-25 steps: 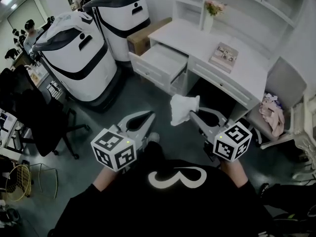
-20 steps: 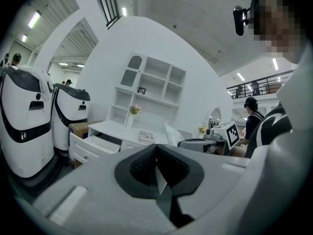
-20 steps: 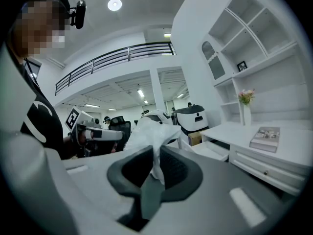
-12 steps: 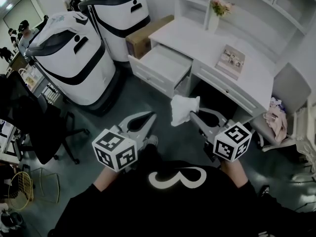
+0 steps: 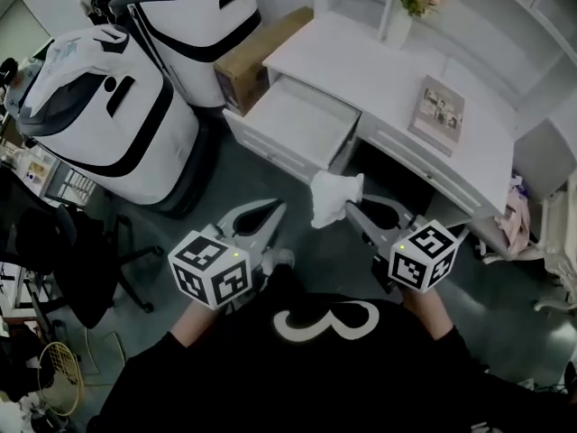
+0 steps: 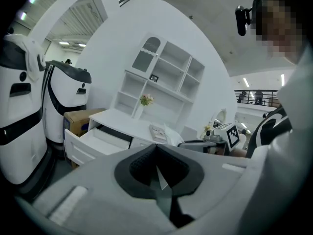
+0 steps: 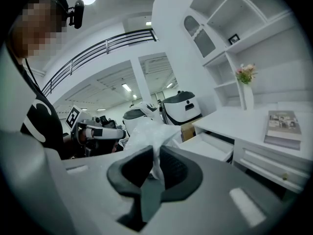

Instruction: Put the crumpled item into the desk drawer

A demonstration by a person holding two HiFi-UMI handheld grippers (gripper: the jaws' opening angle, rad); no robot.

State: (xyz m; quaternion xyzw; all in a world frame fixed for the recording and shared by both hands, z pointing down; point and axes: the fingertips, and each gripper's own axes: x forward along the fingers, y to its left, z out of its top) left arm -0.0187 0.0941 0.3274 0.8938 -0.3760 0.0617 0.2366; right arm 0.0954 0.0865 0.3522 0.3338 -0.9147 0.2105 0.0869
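Note:
A crumpled white item hangs in the air in front of the desk, pinched at its lower edge by my right gripper, which is shut on it. In the right gripper view the crumpled white item bulges up between the dark pads. The white desk has its left drawer pulled out, and what shows of its inside is bare. My left gripper is held level beside the right one, its jaws closed with nothing between them; in the left gripper view the left gripper points toward the drawer.
Two large white-and-black robot bodies stand left of the desk, with a cardboard box behind the drawer. A book and a flower vase sit on the desktop. A black office chair is at the left, a grey chair at the right.
The view has shifted closer to the desk, so the open drawer now lies nearer to both grippers. The right gripper keeps its hold on the crumpled item; both grippers stay side by side.

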